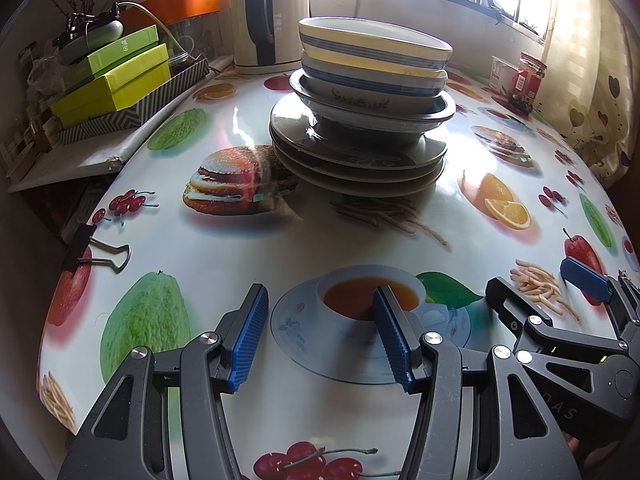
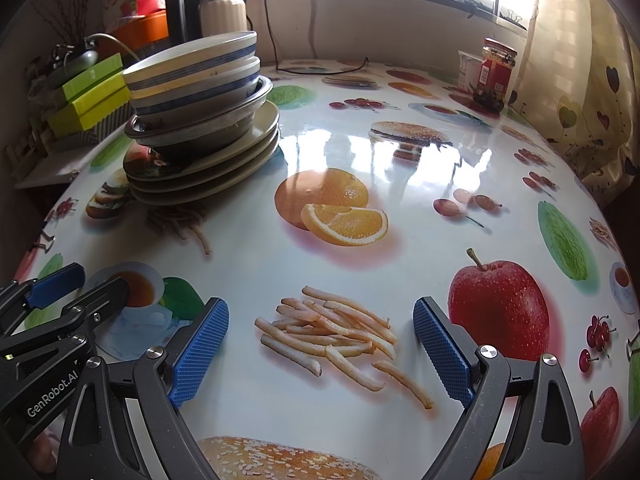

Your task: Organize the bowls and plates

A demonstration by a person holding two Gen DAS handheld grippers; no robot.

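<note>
Bowls (image 1: 374, 64) stacked on plates (image 1: 356, 164), far side of bench (image 1: 240, 248). Left claw (image 1: 320, 332) and right claw (image 2: 320, 348) both released, empty, near edge.

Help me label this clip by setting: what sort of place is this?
Most likely a home kitchen or dining corner. A stack of bowls and plates stands on a table with a food-print cover, an electric kettle behind it and a jar near the curtained window.
</note>
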